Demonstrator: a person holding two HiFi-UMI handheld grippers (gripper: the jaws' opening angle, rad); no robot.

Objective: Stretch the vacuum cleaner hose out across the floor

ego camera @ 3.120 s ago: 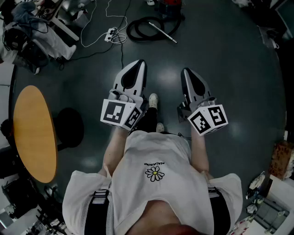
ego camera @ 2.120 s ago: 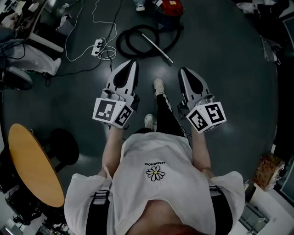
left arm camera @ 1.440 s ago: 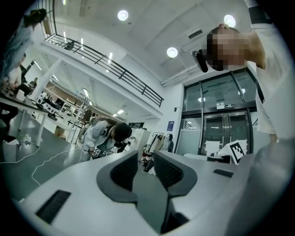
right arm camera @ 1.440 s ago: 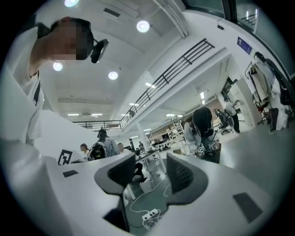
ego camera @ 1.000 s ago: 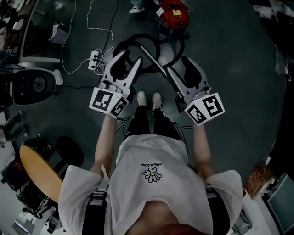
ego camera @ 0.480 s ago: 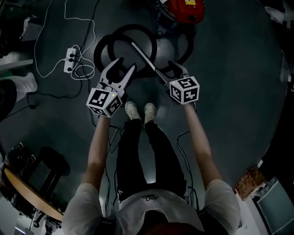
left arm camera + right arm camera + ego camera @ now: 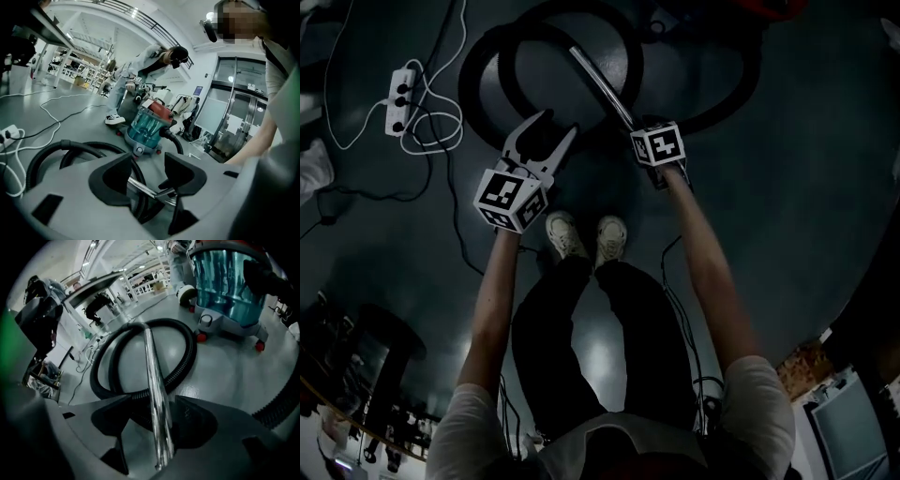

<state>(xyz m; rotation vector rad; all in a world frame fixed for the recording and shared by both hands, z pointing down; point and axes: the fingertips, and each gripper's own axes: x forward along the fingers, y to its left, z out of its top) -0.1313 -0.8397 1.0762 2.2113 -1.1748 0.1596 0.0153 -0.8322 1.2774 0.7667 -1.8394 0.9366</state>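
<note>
- Our left gripper [image 7: 560, 127] is empty — jaws partly apart, having just been opening;
- our right gripper [image 7: 154, 401] has its parted jaws straddling the metal tube [image 7: 152, 366], unclamped, where it crosses the coiled hose [image 7: 190, 352].

Looks like a robotics lab or open workshop hall, not a home. Wide, glossy dark-grey floor [image 7: 806, 187], with a power strip [image 7: 398, 89] and loose white cable [image 7: 441, 131] trailing over it. Shelving racks [image 7: 77, 70] stacked with boxes along the far side, under a high white ceiling [image 7: 93, 28]. Tall glass doors [image 7: 239, 117] on the other side. Person [image 7: 140, 58] bent over equipment further back. Black stool [image 7: 384, 337] and cluttered gear at the floor's edges.
</note>
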